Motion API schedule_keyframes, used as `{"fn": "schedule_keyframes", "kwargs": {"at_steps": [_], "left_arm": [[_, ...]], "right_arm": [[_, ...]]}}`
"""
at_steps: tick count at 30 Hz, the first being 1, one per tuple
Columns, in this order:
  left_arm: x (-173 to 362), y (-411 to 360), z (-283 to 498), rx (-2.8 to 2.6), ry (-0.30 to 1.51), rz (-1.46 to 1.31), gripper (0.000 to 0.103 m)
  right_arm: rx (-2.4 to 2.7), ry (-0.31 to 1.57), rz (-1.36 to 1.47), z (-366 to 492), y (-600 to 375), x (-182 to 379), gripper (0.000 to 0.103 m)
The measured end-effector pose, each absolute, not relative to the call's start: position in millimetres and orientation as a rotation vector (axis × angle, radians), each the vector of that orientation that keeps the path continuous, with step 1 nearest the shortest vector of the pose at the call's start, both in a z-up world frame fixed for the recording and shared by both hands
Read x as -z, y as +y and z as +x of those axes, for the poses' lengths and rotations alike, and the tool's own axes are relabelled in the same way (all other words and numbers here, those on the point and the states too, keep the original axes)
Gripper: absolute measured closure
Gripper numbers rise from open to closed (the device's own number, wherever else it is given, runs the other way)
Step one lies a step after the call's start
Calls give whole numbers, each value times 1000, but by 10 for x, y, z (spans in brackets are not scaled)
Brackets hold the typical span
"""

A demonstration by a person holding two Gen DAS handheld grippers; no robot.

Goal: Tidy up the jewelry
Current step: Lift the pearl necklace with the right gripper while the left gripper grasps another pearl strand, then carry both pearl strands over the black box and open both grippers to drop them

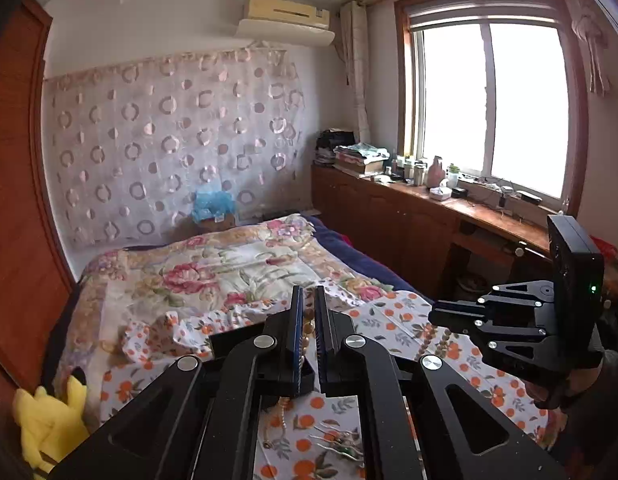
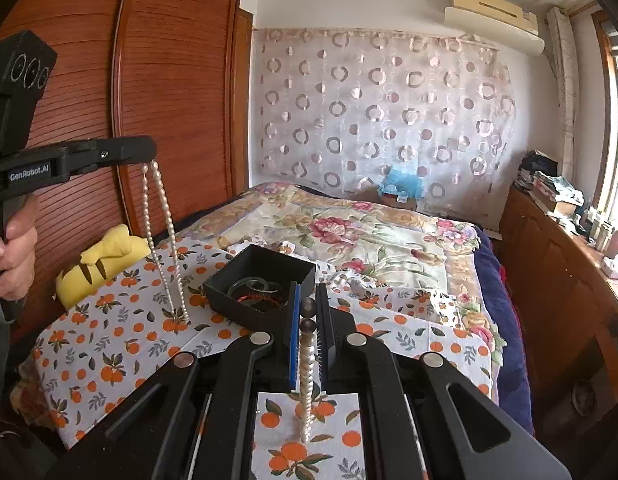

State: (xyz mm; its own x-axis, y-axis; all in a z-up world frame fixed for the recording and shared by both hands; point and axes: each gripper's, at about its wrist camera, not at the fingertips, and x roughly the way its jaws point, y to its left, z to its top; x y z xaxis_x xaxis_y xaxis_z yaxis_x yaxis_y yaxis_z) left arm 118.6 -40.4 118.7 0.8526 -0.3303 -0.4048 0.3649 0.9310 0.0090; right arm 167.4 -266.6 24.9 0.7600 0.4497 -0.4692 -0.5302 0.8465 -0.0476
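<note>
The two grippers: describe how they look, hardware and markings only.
Both are matte black. The left gripper carries white "GenRobot.AI" lettering on its side and a boxy black upright with round lenses. The right gripper has silver screw heads, triangular cut-outs and a green light on its upright box. Each has flat fingers, one faced in blue.

Pearl necklace hanging beside black tray

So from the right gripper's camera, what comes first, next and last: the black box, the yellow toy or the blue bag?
From the right gripper:
1. Black box, just ahead, slightly left.
2. Yellow toy, farther left, at the cloth's edge.
3. Blue bag, far off past the bed, by the curtain.
</note>
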Motion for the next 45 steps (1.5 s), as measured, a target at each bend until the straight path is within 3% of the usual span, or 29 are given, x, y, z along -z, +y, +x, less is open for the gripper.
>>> {"fn": "schedule_keyframes", "kwargs": {"at_steps": [24, 45], "left_arm": [[-1383, -90, 2052, 303, 443, 51, 98], [-534, 141, 2362, 308, 595, 7, 98]], "right_arm": [[-628, 399, -183, 2412, -2279, -945, 95], [-652, 394, -202, 2978, -1718, -1106, 95]]}}
